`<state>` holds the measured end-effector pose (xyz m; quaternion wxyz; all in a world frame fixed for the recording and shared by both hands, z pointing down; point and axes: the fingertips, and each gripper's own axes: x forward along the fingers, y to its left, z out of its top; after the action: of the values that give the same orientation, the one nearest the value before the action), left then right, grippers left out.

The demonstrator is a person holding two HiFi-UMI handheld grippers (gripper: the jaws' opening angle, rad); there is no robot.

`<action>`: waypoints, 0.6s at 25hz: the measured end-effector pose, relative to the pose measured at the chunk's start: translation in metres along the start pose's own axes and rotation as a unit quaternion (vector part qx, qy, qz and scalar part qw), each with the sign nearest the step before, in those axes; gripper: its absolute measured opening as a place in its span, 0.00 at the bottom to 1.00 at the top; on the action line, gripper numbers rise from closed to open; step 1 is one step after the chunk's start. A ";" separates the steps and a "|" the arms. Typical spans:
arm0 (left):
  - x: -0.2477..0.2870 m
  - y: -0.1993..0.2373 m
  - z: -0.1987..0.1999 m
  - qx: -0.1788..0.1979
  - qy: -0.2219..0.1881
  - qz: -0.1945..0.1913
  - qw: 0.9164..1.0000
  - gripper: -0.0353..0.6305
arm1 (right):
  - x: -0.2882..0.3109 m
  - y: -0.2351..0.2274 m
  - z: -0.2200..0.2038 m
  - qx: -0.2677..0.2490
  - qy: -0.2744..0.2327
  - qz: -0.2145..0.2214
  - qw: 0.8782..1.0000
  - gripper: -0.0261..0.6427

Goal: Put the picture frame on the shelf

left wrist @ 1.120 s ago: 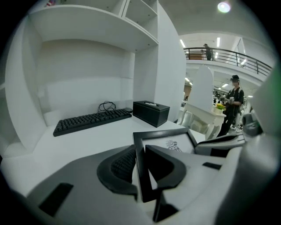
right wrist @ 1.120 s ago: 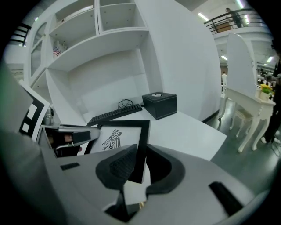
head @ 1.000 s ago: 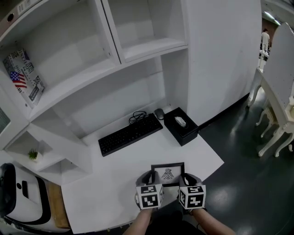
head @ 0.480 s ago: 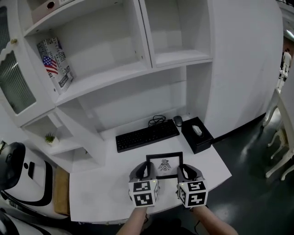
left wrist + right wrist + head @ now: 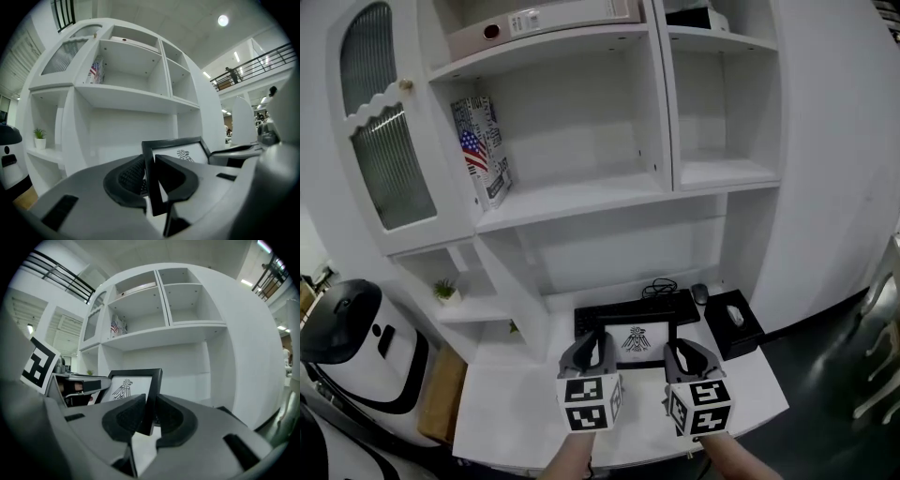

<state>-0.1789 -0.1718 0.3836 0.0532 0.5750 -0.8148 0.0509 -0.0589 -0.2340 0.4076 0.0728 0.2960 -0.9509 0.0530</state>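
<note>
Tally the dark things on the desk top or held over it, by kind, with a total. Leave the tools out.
picture frame: 1
keyboard: 1
mouse: 1
box: 1
Total: 4

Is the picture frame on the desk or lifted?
Lifted: the picture frame is clamped by the left hand-held gripper and right hand-held gripper.

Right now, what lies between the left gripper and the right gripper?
The picture frame: the head view shows it spanning the gap, the left gripper clamped on its left edge and the right gripper on its right edge.
</note>
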 end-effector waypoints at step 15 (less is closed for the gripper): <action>-0.013 0.058 0.133 0.021 -0.111 0.031 0.993 0.15 | 0.030 0.042 0.139 -0.059 -0.109 0.034 0.992 0.15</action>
<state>-0.2330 -0.1596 0.2490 -0.0510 0.5524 -0.8320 0.0057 -0.1220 -0.2362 0.2740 -0.0159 0.2627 -0.9642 -0.0333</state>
